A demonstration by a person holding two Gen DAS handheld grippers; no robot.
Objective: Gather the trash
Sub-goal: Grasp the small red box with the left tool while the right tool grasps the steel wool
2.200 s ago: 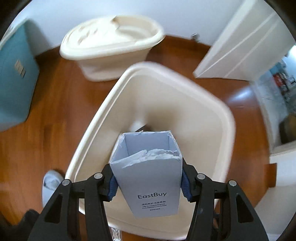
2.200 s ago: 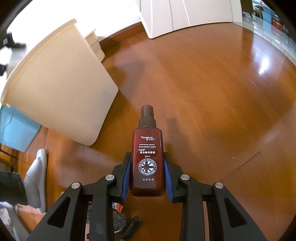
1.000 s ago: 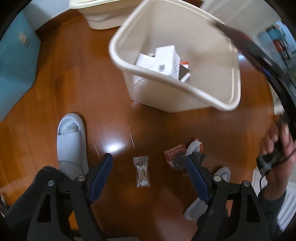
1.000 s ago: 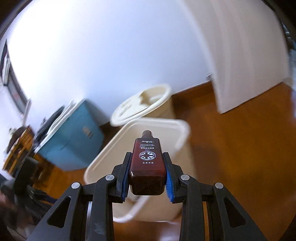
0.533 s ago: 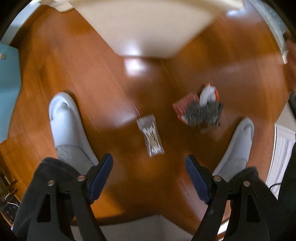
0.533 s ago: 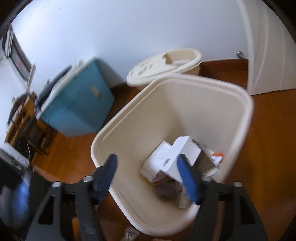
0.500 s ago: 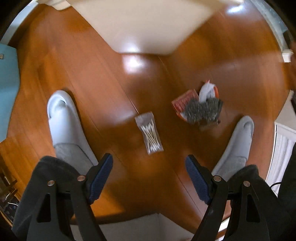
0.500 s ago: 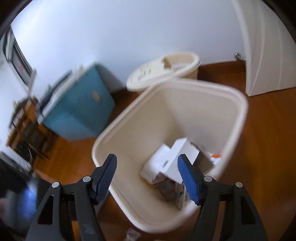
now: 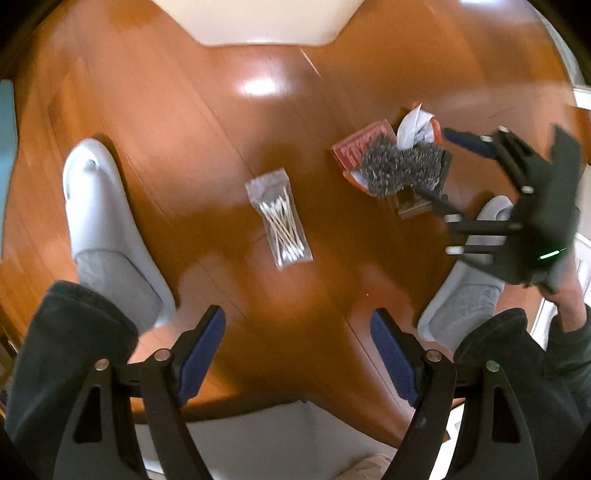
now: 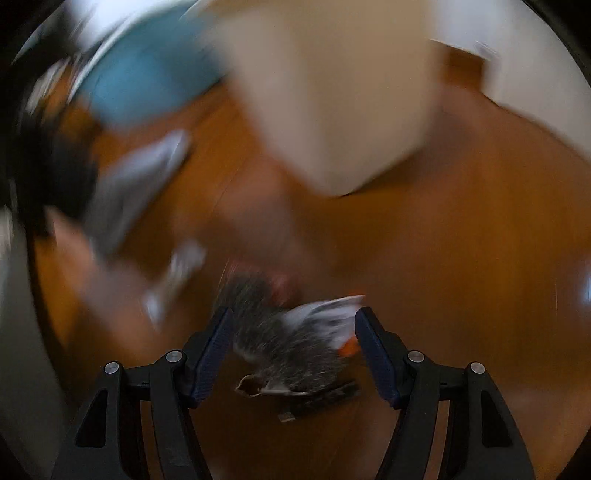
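1. The floor (image 9: 258,155) is glossy reddish-brown wood planks, with a bright patch of reflected light near the cream bin (image 9: 258,22), whose base shows at the top edge of the left wrist view.
2. A clear bag of cotton swabs (image 9: 279,218) lies flat on the floor about midway between the two pale grey slippers (image 9: 107,221) worn by the person.
3. To the right of the bag sits a small pile of trash (image 9: 399,162): a red packet, a grey speckled wrapper and a crumpled white piece with an orange edge, all touching one another.
4. The left gripper (image 9: 297,350) hangs above the floor with its blue-padded fingers spread wide and nothing between them.
5. The right gripper (image 10: 293,350) is low over the pile, fingers spread on either side of the grey wrapper (image 10: 284,354); its view is heavily blurred, so contact cannot be judged.
6. In that blurred view the bin's cream wall (image 10: 343,110) rises beyond the pile, and a blue box (image 10: 147,81) stands to its left.
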